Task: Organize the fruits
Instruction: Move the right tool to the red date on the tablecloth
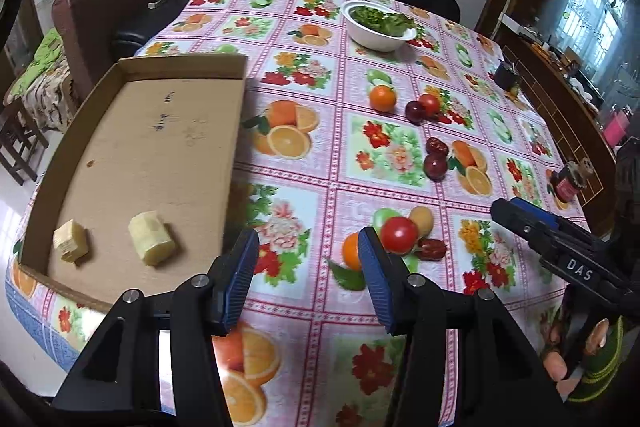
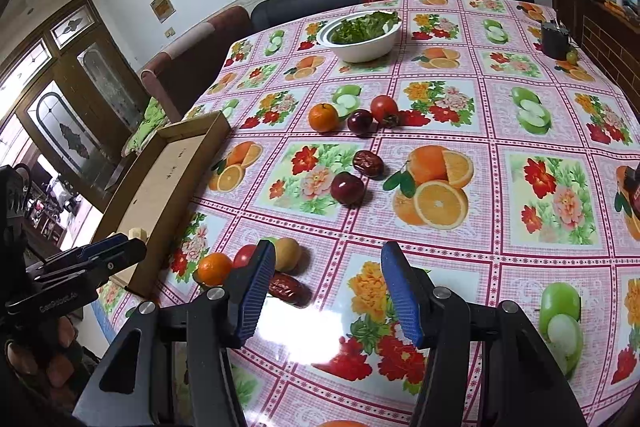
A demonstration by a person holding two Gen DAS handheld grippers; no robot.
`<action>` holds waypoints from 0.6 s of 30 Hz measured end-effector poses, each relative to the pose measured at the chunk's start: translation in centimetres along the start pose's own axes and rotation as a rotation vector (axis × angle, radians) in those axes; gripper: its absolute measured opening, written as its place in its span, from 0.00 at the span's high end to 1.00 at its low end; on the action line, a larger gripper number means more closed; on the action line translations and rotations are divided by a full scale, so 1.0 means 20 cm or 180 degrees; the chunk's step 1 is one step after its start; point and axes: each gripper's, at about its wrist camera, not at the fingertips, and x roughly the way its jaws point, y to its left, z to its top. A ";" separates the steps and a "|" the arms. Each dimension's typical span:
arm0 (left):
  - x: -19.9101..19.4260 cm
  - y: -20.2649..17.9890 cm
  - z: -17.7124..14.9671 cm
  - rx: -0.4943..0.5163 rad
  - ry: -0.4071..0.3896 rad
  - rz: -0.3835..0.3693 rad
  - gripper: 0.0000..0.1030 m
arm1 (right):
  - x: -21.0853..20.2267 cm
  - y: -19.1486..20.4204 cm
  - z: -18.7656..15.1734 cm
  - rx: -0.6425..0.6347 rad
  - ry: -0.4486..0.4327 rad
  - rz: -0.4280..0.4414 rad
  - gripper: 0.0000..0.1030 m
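Two pale chunks (image 1: 152, 237) sit in our cardboard tray (image 1: 180, 63); the loose fruits on the tabletop (image 2: 492, 147) await sorting, both jaws released, empty.

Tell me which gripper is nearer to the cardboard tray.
Left. The left gripper hovers open just off the cardboard tray's near corner; the right gripper is open farther out over the tablecloth, past the nearest fruit cluster.

bare tablecloth (image 2: 500, 131) lies open between the near fruit cluster (image 2: 256, 263) and the middle pair of dark fruits (image 2: 356, 175). the cardboard tray (image 1: 132, 147) wall blocks the left side. the white bowl (image 1: 376, 27) stands at the far end; a jar (image 1: 566, 181) stands near the right edge.
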 end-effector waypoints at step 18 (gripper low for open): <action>0.13 -0.08 0.09 0.0073 0.0086 -0.0118 0.51 | 0.07 -0.08 0.13 -0.0012 -0.0050 -0.0125 0.45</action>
